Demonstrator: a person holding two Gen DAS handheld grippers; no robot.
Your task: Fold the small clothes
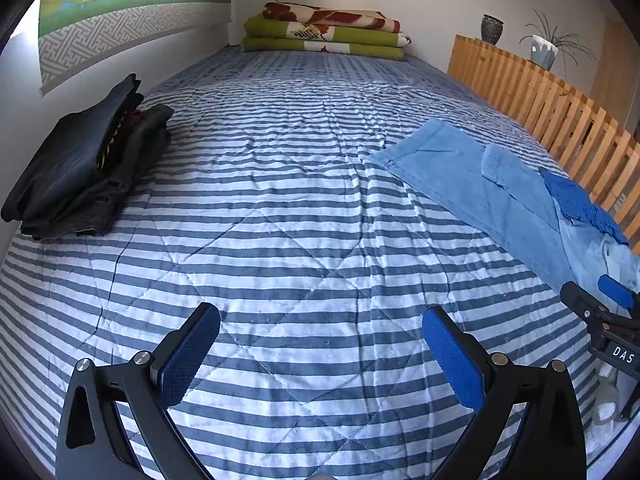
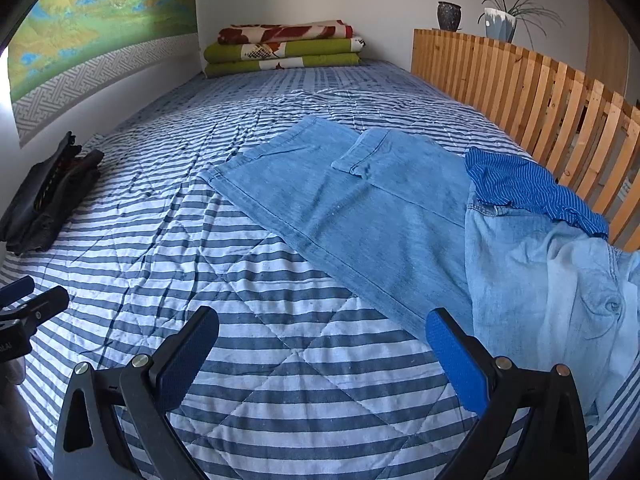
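The only legible marking is the white lettering "DAS" on the black body of the right gripper (image 1: pixel 618 302), which enters the left wrist view at the right edge; the letters run to the frame edge, so any further characters cannot be determined. In the right wrist view, a strip of white lettering stands on the black body of the left gripper (image 2: pixel 34 294) at the left edge, but it is cut off and too small to read.
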